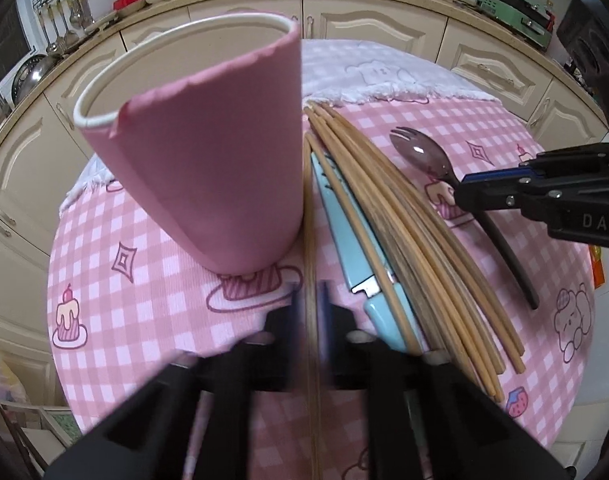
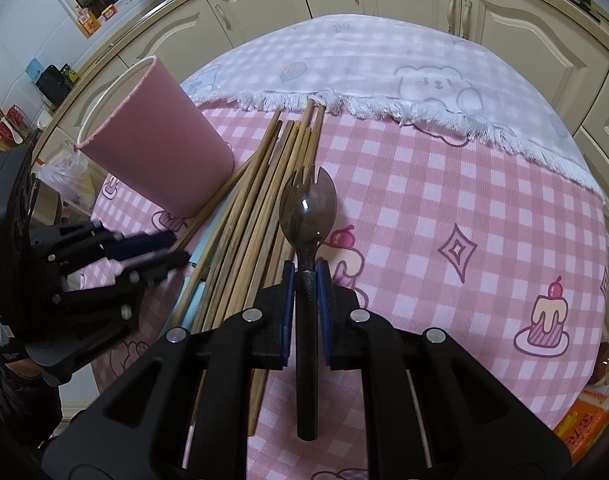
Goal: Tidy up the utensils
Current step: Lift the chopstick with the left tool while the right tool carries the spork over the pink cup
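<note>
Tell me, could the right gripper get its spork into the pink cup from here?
Probably yes: the right gripper grips the spork, and the cup stands upright, mouth open, just beyond the chopsticks.

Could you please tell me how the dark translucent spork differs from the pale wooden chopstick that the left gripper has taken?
The dark translucent plastic spork has a broad pronged bowl on a black handle; the pale wooden chopstick is one thin plain stick. The spork sits in the right gripper, apart from the chopstick pile; the chopstick sits in the left gripper, alongside the pink paper cup. Both are clamped between shut fingers.
</note>
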`<state>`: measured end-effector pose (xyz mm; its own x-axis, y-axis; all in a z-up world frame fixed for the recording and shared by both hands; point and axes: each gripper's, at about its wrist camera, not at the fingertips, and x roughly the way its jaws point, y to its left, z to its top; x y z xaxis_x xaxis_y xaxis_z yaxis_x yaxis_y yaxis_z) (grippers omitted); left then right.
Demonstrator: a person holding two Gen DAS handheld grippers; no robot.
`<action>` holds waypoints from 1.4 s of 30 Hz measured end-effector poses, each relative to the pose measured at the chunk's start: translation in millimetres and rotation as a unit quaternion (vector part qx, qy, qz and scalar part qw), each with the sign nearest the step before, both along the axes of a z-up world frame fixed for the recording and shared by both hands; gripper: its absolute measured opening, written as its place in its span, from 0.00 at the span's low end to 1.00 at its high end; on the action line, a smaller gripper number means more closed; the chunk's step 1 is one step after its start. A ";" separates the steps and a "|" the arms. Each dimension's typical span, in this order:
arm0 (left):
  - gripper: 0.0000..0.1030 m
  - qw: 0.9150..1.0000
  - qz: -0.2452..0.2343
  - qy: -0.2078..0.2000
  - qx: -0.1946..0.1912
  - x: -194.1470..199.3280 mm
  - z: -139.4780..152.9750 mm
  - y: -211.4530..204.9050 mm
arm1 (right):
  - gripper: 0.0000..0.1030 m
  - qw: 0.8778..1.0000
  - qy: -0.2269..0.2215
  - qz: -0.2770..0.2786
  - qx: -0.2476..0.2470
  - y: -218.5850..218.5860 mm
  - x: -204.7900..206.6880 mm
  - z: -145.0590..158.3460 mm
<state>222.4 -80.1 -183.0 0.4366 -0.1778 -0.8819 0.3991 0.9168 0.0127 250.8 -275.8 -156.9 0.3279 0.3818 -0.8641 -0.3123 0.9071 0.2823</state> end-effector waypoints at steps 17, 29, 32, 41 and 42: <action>0.05 0.984 -0.032 -0.138 -0.111 -72.6 65.2 24.2 | 0.11 0.990 -0.094 -0.038 0.100 -15.6 -25.3 55.0; 0.05 0.913 0.038 -0.333 -0.234 -49.1 165.4 70.0 | 0.11 0.950 -0.225 -0.058 0.209 9.8 -20.9 131.4; 0.05 0.895 0.048 -0.363 -0.252 -32.4 183.2 73.2 | 0.11 0.938 -0.251 -0.061 0.230 27.7 -7.1 147.6; 0.05 0.859 0.094 -0.429 -0.264 15.6 184.4 65.8 | 0.11 0.929 -0.282 -0.094 0.220 55.7 32.4 145.2; 0.05 0.860 0.094 -0.430 -0.260 19.5 181.2 63.0 | 0.11 0.929 -0.283 -0.096 0.217 57.9 35.1 141.3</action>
